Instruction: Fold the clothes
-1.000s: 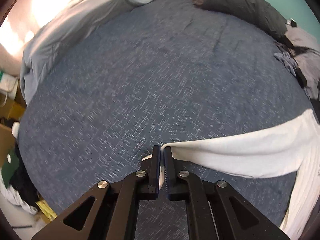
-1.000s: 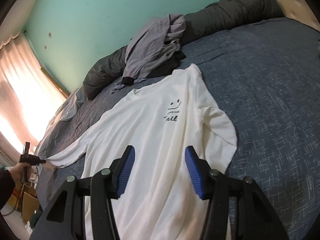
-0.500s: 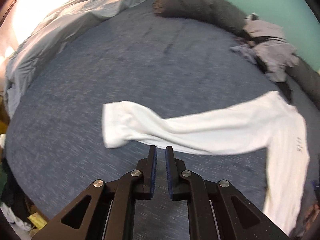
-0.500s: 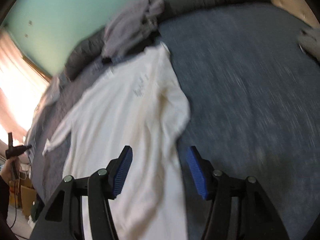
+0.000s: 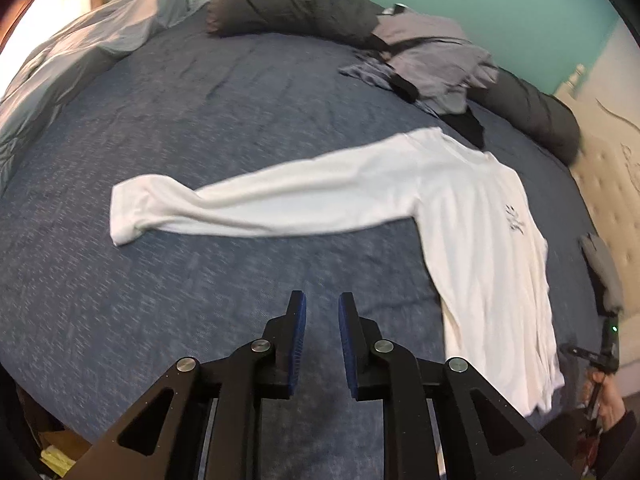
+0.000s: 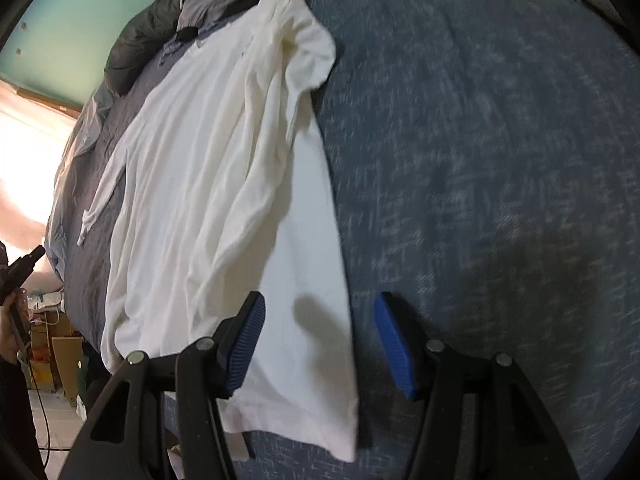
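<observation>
A white long-sleeved shirt [image 5: 472, 216] lies face up on the blue bedspread [image 5: 200, 120], one sleeve [image 5: 248, 204] stretched out to the left. My left gripper [image 5: 322, 304] is open a little and empty, above the bedspread short of the sleeve. In the right wrist view the shirt [image 6: 224, 184] runs away from me, its other sleeve folded over the body. My right gripper [image 6: 320, 312] is open wide and empty, hovering over the shirt's lower right hem corner [image 6: 320, 360].
Grey and dark clothes [image 5: 432, 60] are piled at the far side on a long dark bolster [image 5: 296, 8]. A pale blue duvet [image 5: 60, 64] is bunched at the left. A cream padded headboard [image 5: 608, 184] stands at the right. Boxes [image 6: 52, 340] sit on the floor beside the bed.
My left gripper let go of the sleeve cuff, opened slightly and drew back; the sleeve now lies flat. My right gripper moved down toward the hem corner.
</observation>
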{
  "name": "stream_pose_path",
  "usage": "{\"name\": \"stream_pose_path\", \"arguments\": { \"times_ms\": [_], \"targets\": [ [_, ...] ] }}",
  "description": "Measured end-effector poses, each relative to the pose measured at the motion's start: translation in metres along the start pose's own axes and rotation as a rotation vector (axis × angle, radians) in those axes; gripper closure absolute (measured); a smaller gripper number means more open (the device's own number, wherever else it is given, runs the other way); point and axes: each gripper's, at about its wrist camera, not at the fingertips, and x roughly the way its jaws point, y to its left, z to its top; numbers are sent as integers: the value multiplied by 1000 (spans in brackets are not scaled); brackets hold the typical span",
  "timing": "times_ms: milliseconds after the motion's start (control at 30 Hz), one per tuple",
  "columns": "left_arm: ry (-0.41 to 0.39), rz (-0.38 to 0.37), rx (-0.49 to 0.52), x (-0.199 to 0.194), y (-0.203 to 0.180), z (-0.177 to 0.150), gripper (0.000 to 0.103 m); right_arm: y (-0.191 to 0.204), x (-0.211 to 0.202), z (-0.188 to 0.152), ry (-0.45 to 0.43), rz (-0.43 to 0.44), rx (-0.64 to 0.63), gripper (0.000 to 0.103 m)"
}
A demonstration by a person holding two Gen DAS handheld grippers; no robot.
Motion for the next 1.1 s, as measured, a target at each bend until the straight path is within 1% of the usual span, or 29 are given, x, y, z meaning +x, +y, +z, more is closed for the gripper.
{"name": "stream_pose_path", "arguments": {
  "times_ms": [33, 100, 133, 167, 200, 233, 267, 333, 500, 667, 733, 800, 933, 1100],
  "targets": [
    [2, -6, 5, -2, -3, -3, 84, 1, 4, -2, 11, -10, -4, 45],
    [5, -18, 14, -5, -9, -10, 84, 3, 10, -4, 25, -43, -17, 51],
    [7, -25, 19, -6, -12, -13, 84, 4, 12, -4, 30, -66, -25, 57],
    [9, -31, 24, -8, -15, -17, 84, 4, 12, -5, 31, -69, -26, 64],
    [11, -37, 29, -9, -18, -20, 84, 4, 12, -6, 32, -71, -27, 69],
    [9, -42, 28, -11, -18, -22, 84, 4, 12, -6, 34, -73, -28, 87],
    [6, -45, 28, -13, -19, -23, 84, 5, 11, -8, 39, -72, -32, 95],
    [0, -46, 25, -17, -19, -24, 84, 9, 9, -11, 41, -64, -45, 100],
    [-9, -60, 5, -22, -18, -22, 84, 16, -13, -14, -7, -36, -81, 100],
    [-6, -69, 15, -24, -24, -21, 84, -8, -68, 4, -123, -49, -59, 100],
    [-2, -73, 16, -23, -26, -21, 84, -20, -95, 12, -170, -71, -48, 101],
    [0, -75, 17, -22, -29, -20, 84, -33, -115, 21, -198, -101, -38, 101],
    [6, -79, 29, -18, -38, -20, 84, -67, -168, 38, -270, -167, 5, 101],
    [23, -75, 35, -9, -46, -20, 84, -91, -206, 61, -335, -261, 33, 101]
  ]
}}
